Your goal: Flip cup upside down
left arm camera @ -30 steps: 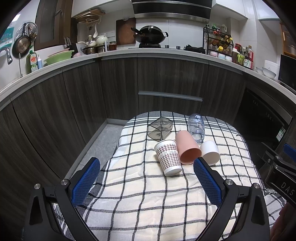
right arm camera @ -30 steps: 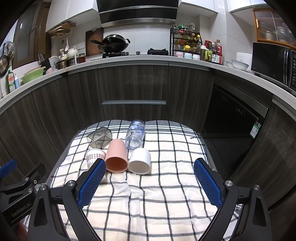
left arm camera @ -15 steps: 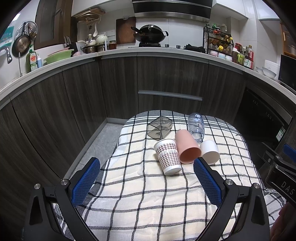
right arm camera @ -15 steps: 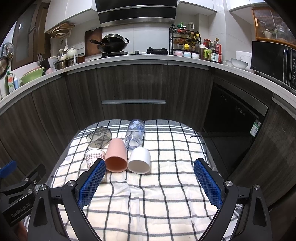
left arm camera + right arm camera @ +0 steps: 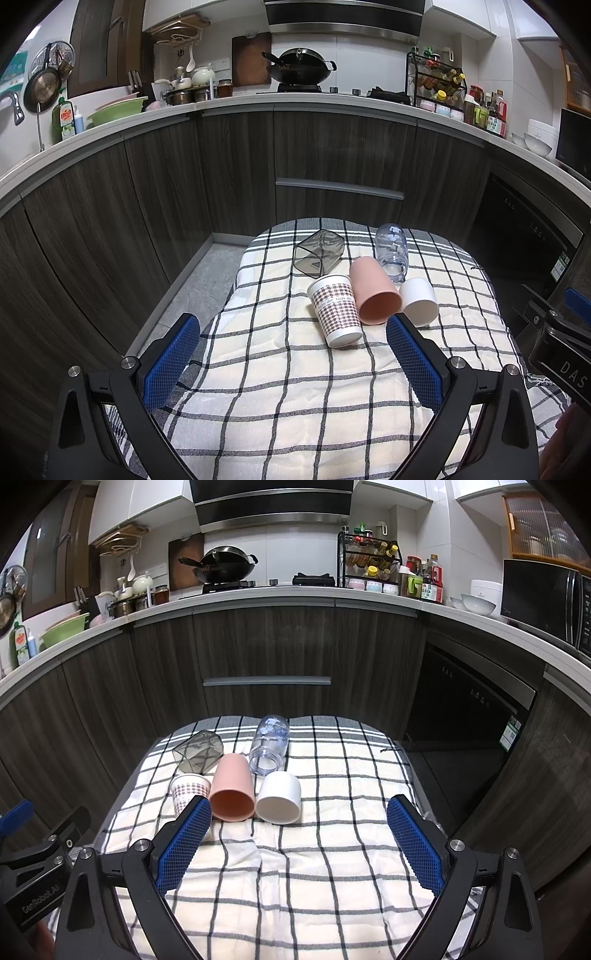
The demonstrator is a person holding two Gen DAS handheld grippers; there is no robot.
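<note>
Cups [image 5: 375,291] are seen lying sideways, touching in a row, far on the checked cloth [image 5: 295,387]. Left gripper [image 5: 291,354] and right gripper [image 5: 297,836] are held spread, empty. Neighbouring cups may be knocked rolling if one is grasped.

Centre of the frame: a cream cloth [image 5: 280,398] checked with black and grey lines. On it lie a white paper cup [image 5: 335,309] with a brown houndstooth band, a salmon-pink cup [image 5: 373,290], a plain white cup [image 5: 419,301], a smoky grey clear cup [image 5: 319,252] and a clear, faintly blue bottle [image 5: 392,251]. Lower corners: black fingers [image 5: 170,363] with blue mesh pads. Behind, dark wood-grain cabinets [image 5: 236,166]
</note>
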